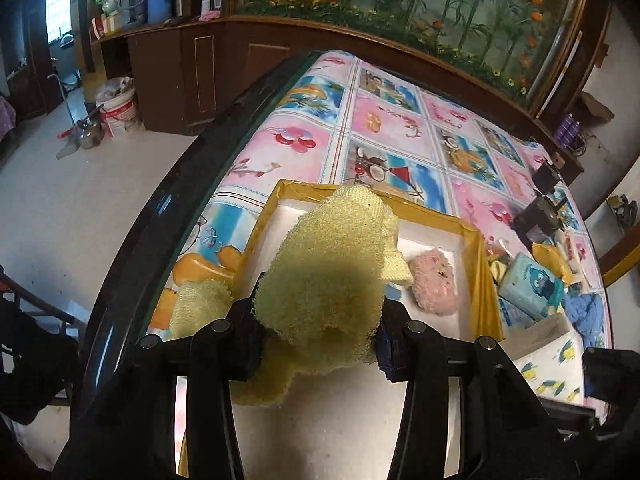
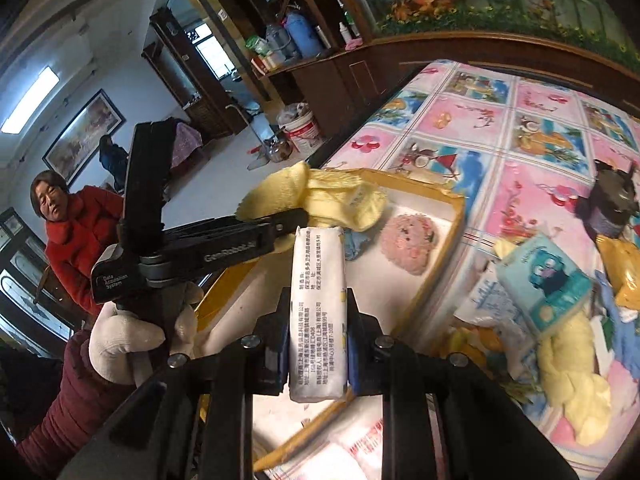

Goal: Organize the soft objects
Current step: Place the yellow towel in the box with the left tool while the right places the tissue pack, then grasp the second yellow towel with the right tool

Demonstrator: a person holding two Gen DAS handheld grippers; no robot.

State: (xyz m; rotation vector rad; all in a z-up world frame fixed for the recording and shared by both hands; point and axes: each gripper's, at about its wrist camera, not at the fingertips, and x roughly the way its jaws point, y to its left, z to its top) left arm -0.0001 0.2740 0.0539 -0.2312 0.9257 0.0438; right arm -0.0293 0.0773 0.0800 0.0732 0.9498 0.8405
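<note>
closest to the left wrist camera, the left claw (image 1: 320, 332) grips a crumpled yellow mesh cloth (image 1: 324, 268), which hangs over the near end of a yellow-rimmed white box (image 1: 478, 248). the right claw (image 2: 318, 340) is pinched on a white tissue pack (image 2: 318, 312) standing upright between its pads, above the same box. a gloved hand (image 2: 120, 344) carries the left tool in the right wrist view. inside the box lies a fluffy pink puff (image 1: 434, 284). just beyond its right rim a heap of soft things rests on the counter (image 1: 400, 128): a blue cartoon tissue pack (image 1: 532, 284), a blue knit piece (image 1: 592, 312) and a yellow braided cloth (image 2: 572, 368). the counter wears a pink and blue picture-square cover. farther off stand a dark wooden cabinet (image 1: 224, 72), a white bucket (image 1: 120, 110) on the pale floor, and a flower mural (image 1: 420, 4).
</note>
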